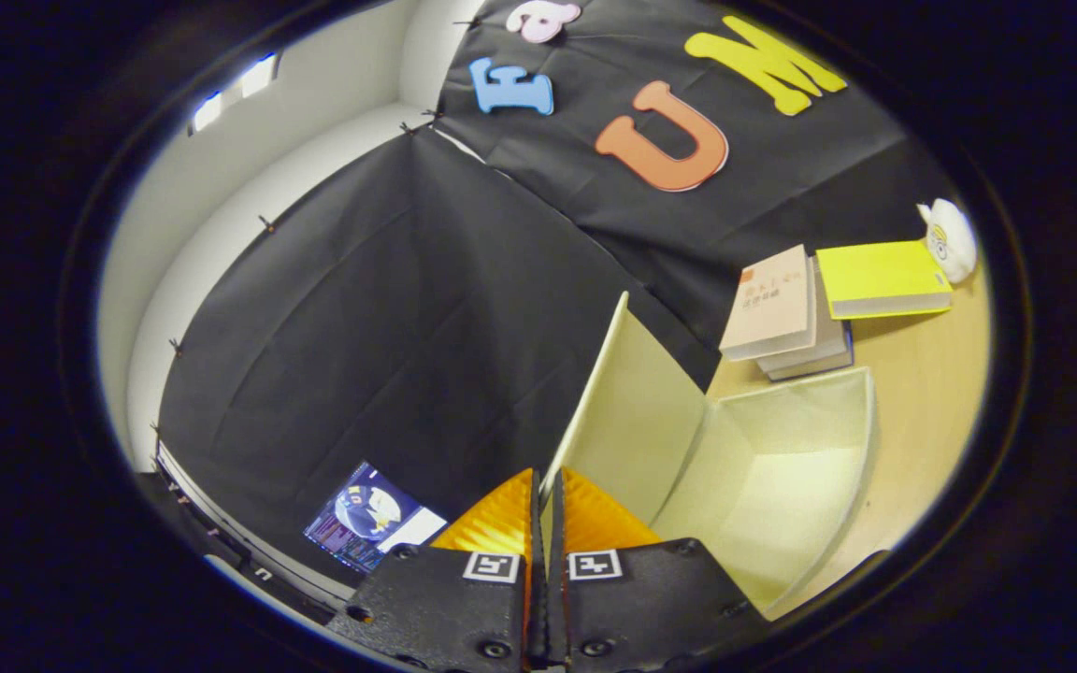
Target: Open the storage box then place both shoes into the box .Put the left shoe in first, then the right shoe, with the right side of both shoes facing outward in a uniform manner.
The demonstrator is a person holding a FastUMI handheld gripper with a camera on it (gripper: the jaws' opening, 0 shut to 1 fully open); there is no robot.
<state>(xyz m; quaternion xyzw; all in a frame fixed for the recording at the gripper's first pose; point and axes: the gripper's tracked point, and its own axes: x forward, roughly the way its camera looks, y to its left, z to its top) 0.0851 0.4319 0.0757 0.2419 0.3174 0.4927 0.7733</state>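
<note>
Gripper view: looks down into the booth.
Claw (544, 500): almost closed, both fingers pinch the thin edge of the lid (627, 411).
Lid: stands up, swung open.
Storage box (782, 467): open, just right of the fingers, on the wooden table (931, 393).
Books (786, 313): far side of the box.
Yellow book (880, 278): right of the books.
</note>
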